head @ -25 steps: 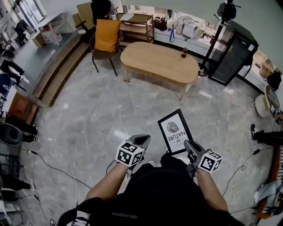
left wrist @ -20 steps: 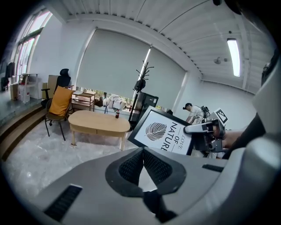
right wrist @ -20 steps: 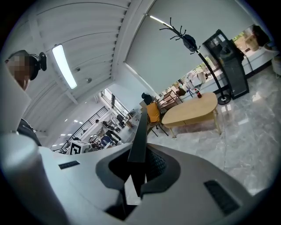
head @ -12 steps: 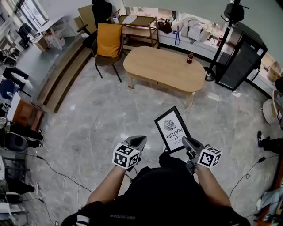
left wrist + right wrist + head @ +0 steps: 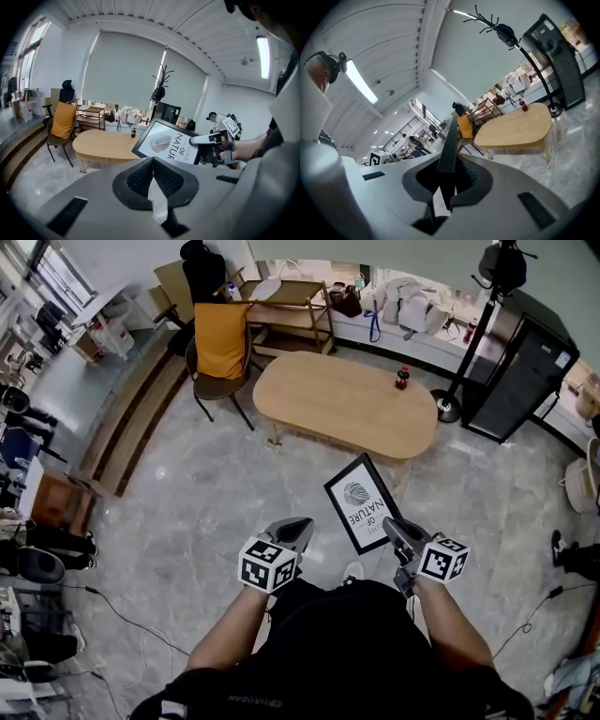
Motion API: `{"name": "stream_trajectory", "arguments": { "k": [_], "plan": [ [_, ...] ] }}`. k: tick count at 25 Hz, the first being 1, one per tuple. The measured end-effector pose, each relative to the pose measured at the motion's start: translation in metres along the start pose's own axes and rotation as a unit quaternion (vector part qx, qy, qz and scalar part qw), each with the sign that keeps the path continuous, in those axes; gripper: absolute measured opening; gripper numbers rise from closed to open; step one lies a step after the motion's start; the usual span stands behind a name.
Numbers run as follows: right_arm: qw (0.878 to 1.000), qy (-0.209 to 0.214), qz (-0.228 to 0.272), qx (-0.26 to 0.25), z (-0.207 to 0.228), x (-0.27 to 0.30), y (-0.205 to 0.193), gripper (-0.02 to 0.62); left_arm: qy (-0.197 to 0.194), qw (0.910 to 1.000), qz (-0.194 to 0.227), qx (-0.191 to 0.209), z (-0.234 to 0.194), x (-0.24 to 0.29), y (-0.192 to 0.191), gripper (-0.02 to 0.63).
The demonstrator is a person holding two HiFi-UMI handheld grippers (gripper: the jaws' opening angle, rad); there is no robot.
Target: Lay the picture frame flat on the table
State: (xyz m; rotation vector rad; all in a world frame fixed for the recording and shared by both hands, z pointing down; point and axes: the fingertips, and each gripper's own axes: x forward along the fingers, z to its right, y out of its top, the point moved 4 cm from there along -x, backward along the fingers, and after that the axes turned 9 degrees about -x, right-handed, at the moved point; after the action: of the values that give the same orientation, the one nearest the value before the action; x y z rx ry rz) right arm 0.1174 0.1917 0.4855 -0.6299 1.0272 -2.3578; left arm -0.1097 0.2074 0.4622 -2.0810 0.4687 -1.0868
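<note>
The picture frame [image 5: 359, 502], black-edged with a white leaf print, is carried in the air over the marble floor, short of the oval wooden table [image 5: 319, 395]. My right gripper [image 5: 397, 532] is shut on the frame's lower corner. In the right gripper view the frame [image 5: 450, 136] stands edge-on between the jaws of my right gripper [image 5: 449, 174]. My left gripper [image 5: 292, 531] hangs beside the frame's left, apart from it, shut on nothing. The left gripper view shows my left gripper [image 5: 153, 165], the frame [image 5: 166, 143] and the right gripper [image 5: 207, 139] holding it.
A small dark bottle [image 5: 402, 378] stands on the table's far right end. A chair with an orange cushion [image 5: 221, 338] sits at the table's left, with a wooden shelf cart [image 5: 289, 298] behind. A coat stand [image 5: 461, 357] and black cabinet [image 5: 514, 376] stand at the right. Cables [image 5: 117, 613] lie on the floor.
The person has walked toward the table, which now looks nearer. Both grippers and the held frame have travelled forward with them. The grip on the frame is unchanged.
</note>
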Motion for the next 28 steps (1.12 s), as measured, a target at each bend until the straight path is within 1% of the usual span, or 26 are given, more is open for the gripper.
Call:
{"name": "stream_trajectory", "arguments": {
  "k": [2, 5, 8, 12, 15, 18, 20, 23, 26, 28],
  "plan": [
    [1.000, -0.004, 0.000, 0.003, 0.012, 0.005, 0.006, 0.025, -0.002, 1.0000, -0.004, 0.003, -0.003, 0.013, 0.009, 0.005],
    [1.000, -0.012, 0.004, 0.023, 0.026, 0.007, 0.009, 0.025, -0.007, 0.9997, -0.022, 0.008, -0.007, 0.028, 0.016, 0.005],
    [0.999, -0.025, 0.008, 0.036, 0.042, 0.014, 0.014, 0.025, -0.011, 0.9993, -0.034, 0.007, -0.019, 0.047, 0.027, 0.005],
    [0.998, -0.049, 0.020, 0.044, 0.061, 0.032, 0.027, 0.025, -0.029, 0.9986, -0.044, 0.010, -0.042, 0.073, 0.048, 0.005],
    [0.996, -0.070, 0.030, 0.053, 0.078, 0.049, 0.040, 0.025, -0.051, 0.9976, -0.045, 0.011, -0.061, 0.098, 0.070, 0.005],
    [0.992, -0.096, 0.038, 0.069, 0.101, 0.077, 0.053, 0.025, -0.074, 0.9957, -0.050, 0.026, -0.085, 0.128, 0.096, 0.005],
    [0.988, -0.114, 0.046, 0.092, 0.115, 0.103, 0.063, 0.025, -0.086, 0.9940, -0.058, 0.034, -0.107, 0.147, 0.118, 0.005],
    [0.980, -0.138, 0.061, 0.133, 0.128, 0.147, 0.083, 0.025, -0.107, 0.9908, -0.068, 0.048, -0.140, 0.171, 0.160, 0.005],
    [0.972, -0.162, 0.078, 0.152, 0.137, 0.181, 0.101, 0.025, -0.127, 0.9872, -0.071, 0.065, -0.173, 0.191, 0.202, 0.005],
    [0.966, -0.183, 0.089, 0.162, 0.140, 0.199, 0.107, 0.025, -0.142, 0.9836, -0.079, 0.078, -0.194, 0.200, 0.222, 0.005]
  ]
}}
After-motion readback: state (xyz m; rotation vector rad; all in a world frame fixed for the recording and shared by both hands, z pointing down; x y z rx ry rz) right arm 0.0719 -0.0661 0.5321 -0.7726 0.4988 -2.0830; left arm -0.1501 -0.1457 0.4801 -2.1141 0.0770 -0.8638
